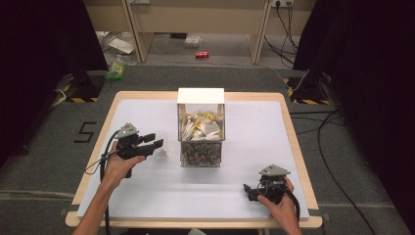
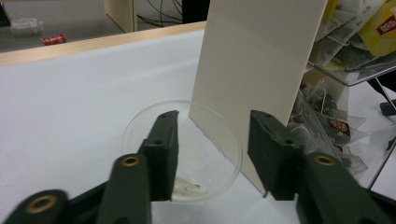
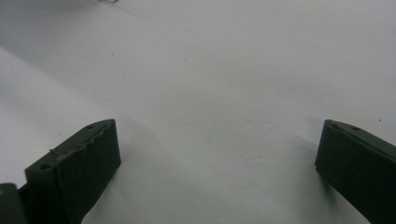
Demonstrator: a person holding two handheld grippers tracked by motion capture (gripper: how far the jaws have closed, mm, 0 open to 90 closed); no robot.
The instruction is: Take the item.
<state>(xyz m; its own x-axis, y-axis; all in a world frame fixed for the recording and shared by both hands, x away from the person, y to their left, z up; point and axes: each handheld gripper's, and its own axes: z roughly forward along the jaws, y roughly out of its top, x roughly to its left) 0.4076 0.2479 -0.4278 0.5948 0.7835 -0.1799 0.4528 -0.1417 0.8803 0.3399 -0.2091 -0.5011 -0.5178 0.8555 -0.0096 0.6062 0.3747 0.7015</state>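
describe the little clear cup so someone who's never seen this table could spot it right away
Start at the tall clear tea bag dispenser with the white top, in the middle of the white-covered table. Just to its left, by its base, stands a small clear plastic cup, in front of the left gripper. It is the one round, see-through, nearly empty thing there.

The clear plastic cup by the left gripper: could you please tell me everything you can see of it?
The clear plastic cup is small, round and see-through, standing upright and open-topped on the white table cover, close beside the cream side wall of the tea-bag dispenser. Something small and pale lies at its bottom; what it is I cannot tell. The left gripper is open, one jaw inside the rim, the other outside, between cup and dispenser.
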